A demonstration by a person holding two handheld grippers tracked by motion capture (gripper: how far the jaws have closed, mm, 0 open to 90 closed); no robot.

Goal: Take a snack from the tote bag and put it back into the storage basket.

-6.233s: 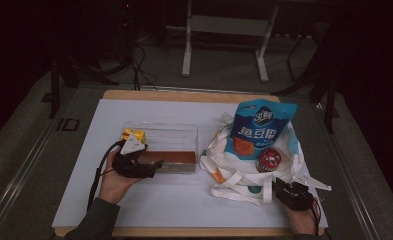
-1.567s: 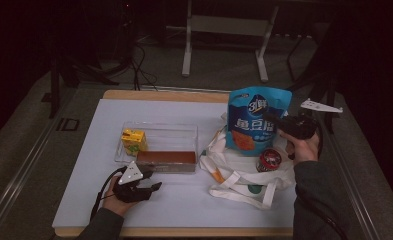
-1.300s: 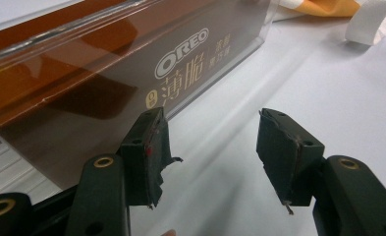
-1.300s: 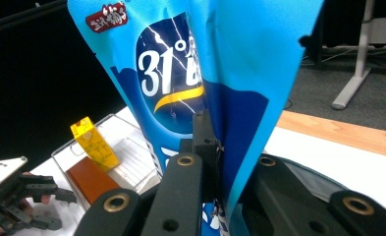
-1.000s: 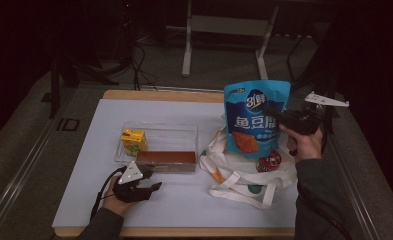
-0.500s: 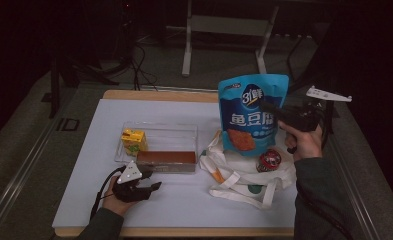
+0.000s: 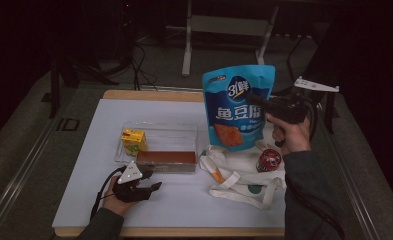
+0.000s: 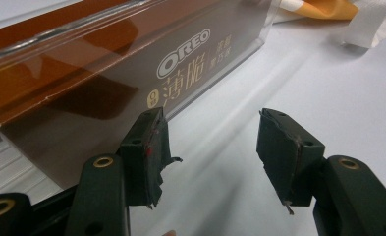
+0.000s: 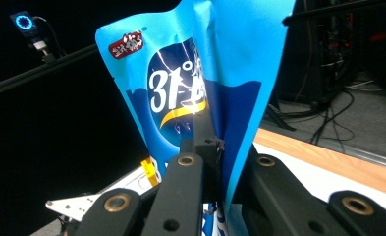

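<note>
While the blue snack bag (image 7: 239,111) hung in the air above the white cloth bag (image 7: 244,172) at the table's right, the right gripper (image 7: 264,102) pinched its edge, the bag hiding most of one jaw in the right gripper view. Half buried in the cloth lay a small red-topped can (image 7: 269,160), its label unreadable. The left gripper (image 7: 151,187) rested on the white table (image 7: 184,200), jaws spread, just before the clear tray (image 7: 159,142) holding a brown cookie box (image 8: 131,64) and a yellow carton (image 7: 133,140).
</note>
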